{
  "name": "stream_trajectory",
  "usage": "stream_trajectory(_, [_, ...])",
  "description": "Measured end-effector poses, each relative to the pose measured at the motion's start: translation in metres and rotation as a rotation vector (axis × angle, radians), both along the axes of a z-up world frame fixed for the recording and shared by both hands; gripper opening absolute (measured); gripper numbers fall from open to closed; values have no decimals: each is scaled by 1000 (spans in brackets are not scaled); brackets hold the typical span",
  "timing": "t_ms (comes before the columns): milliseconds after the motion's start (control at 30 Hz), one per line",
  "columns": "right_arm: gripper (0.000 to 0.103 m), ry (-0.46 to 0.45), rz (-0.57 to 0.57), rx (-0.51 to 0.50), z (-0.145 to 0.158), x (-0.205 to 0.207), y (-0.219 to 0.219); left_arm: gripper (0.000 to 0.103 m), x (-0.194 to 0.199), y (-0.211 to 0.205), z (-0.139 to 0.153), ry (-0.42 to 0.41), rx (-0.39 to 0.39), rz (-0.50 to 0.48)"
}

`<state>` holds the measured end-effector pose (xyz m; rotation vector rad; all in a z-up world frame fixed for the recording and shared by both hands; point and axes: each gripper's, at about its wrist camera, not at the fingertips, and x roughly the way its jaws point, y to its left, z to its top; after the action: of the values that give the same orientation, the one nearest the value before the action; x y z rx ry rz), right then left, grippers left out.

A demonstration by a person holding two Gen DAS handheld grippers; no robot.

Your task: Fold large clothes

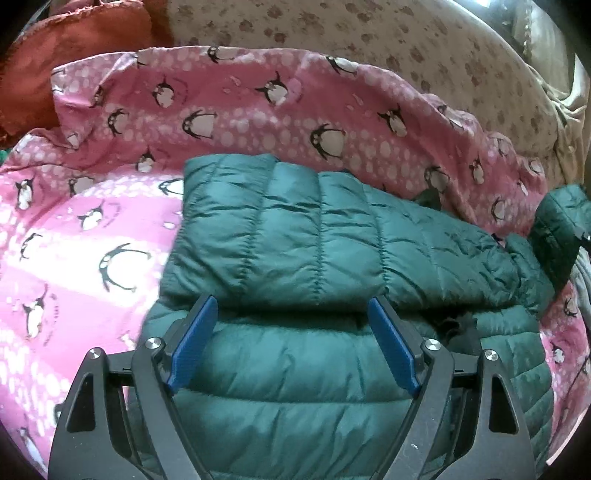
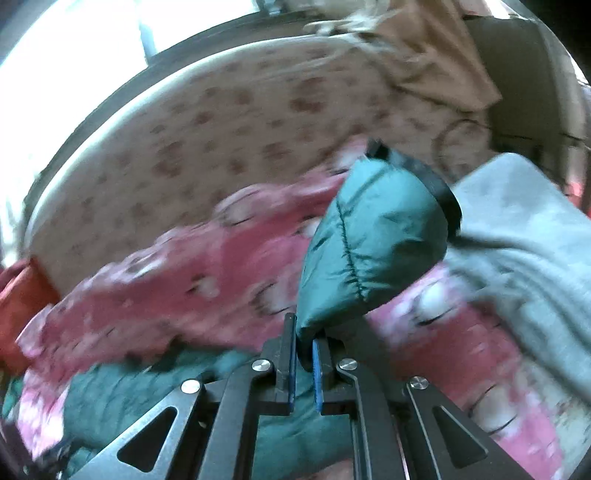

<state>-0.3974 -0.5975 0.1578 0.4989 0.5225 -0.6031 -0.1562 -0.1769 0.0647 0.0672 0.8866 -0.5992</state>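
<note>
A dark green quilted puffer jacket lies on a pink penguin-print blanket, one sleeve folded across its body. My left gripper hovers just above the jacket's middle, jaws wide open, blue pads clear of the fabric. At the right edge of the left wrist view the other sleeve stands lifted. In the blurred right wrist view my right gripper is shut on that green sleeve, which rises from between the pads with its black cuff on top. The jacket's body lies below.
A beige sheet with brown paw prints covers the bed behind the blanket. A rust-orange cloth lies at the far left. A light grey garment lies to the right of the lifted sleeve. A tan cloth sits at the back.
</note>
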Motion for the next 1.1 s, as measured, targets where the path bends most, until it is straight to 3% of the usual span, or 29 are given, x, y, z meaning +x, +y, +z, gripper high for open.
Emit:
stream_trajectory(200, [6, 38, 217, 25, -19, 39, 87, 84, 0, 13, 9, 14, -30, 19])
stream_trajectory(433, [7, 262, 467, 5, -81, 102, 187, 84, 2, 23, 16, 64, -92, 29])
stream_trajectory(467, [8, 296, 490, 8, -88, 106, 195, 84, 3, 25, 18, 72, -110, 27])
stream_trajectory(500, [17, 306, 506, 2, -91, 107, 202, 84, 2, 25, 20, 74, -120, 26])
stream_trajectory(533, [26, 300, 514, -3, -91, 106, 206, 84, 2, 25, 23, 73, -133, 22])
stream_trajectory(567, [47, 287, 526, 1, -90, 104, 208, 84, 1, 23, 27, 70, -142, 15])
stream_trajectory(600, [51, 274, 536, 9, -87, 100, 211, 84, -1, 22, 29, 66, -148, 5])
stream_trajectory(733, [51, 257, 529, -18, -74, 86, 212, 84, -7, 4, 41, 66, -181, -34])
stream_trajectory(933, [51, 201, 460, -7, -46, 54, 196, 84, -6, -38, 44, 188, -248, -71])
stream_trajectory(1100, [51, 173, 410, 4, -36, 24, 179, 84, -14, -79, 34, 246, -215, -108])
